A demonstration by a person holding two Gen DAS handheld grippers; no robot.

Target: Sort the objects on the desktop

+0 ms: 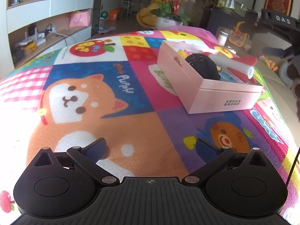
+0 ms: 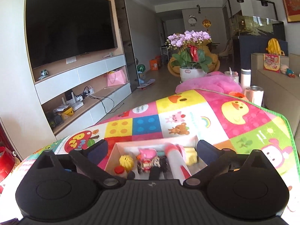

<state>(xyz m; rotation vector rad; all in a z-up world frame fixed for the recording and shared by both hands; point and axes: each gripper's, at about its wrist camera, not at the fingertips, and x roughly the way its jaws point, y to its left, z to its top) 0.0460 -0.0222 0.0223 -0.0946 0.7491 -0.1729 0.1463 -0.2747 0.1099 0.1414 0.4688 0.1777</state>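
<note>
A pink box stands on the cartoon-print mat, right of centre in the left wrist view. It holds a black plush toy, a white-and-red toy rocket and a small yellow toy. My left gripper is open and empty, low over the mat, short of the box. My right gripper is open and empty, right above the box. Below it lie a yellow ball, a pink toy, the rocket and a pale yellow block.
The mat ends at a green-trimmed edge on the right. Beyond it are cups, a pink blanket, a potted orchid, a TV cabinet on the left and a sofa on the right.
</note>
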